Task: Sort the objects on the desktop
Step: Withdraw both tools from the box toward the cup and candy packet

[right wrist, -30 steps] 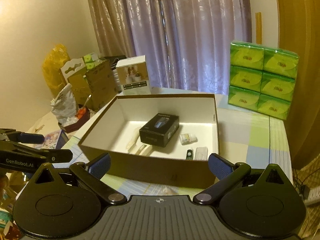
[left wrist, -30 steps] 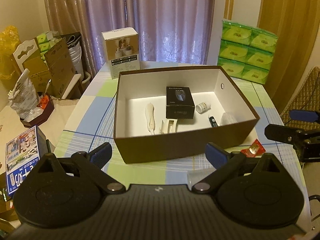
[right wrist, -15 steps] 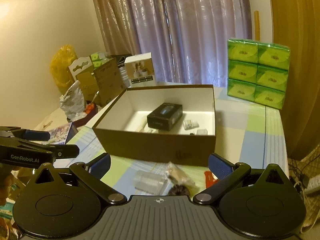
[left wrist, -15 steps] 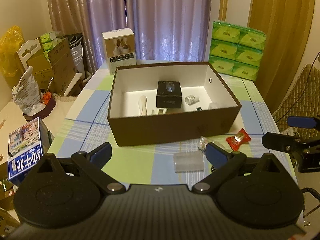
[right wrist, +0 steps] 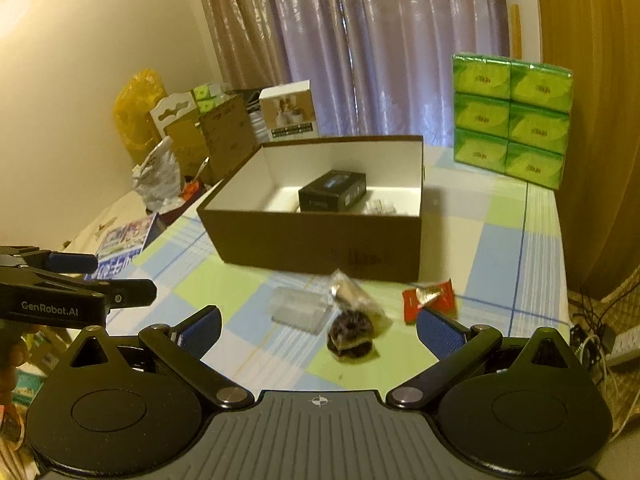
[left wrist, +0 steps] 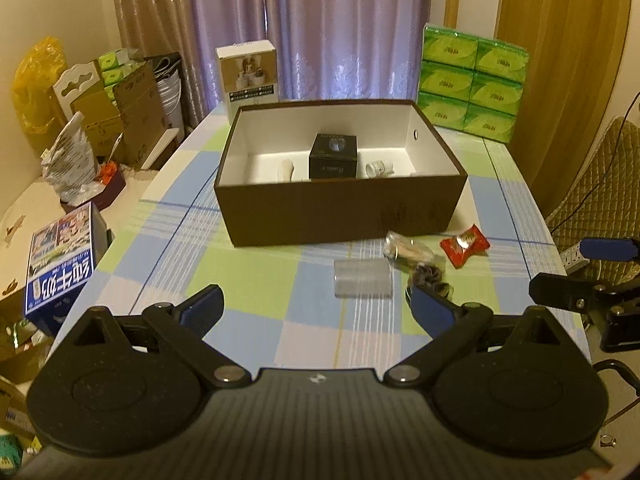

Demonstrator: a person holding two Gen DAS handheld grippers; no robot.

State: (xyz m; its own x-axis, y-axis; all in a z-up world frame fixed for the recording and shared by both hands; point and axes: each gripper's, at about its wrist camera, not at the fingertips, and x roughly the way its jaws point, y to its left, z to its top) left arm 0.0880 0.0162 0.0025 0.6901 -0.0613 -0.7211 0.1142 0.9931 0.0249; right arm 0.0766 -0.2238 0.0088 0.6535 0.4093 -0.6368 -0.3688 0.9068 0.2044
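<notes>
A brown open box point(left wrist: 340, 212) point(right wrist: 312, 240) stands mid-table, holding a black carton point(left wrist: 333, 156) point(right wrist: 333, 191), a white bottle point(left wrist: 379, 168) and a cream-coloured item point(left wrist: 286, 170). In front of it lie a clear plastic case point(left wrist: 362, 279) point(right wrist: 300, 309), a clear bag with dark contents point(left wrist: 416, 258) point(right wrist: 351, 320) and a red wrapper point(left wrist: 465, 245) point(right wrist: 430, 300). My left gripper point(left wrist: 316, 310) hovers open before the case, nothing between its fingers. My right gripper point(right wrist: 318, 330) is open, just short of the bag.
Green tissue packs point(left wrist: 472, 80) point(right wrist: 510, 118) are stacked at the table's back right, a white product box point(left wrist: 248, 76) at the back. A blue-and-white box point(left wrist: 60, 264) sits off the left edge. Cartons and bags crowd the left floor; a chair point(left wrist: 596, 184) stands right.
Both grippers have pulled back from the brown box toward the near edge; the clear case, bag and red wrapper in front of the box have come into view. Both stay open.
</notes>
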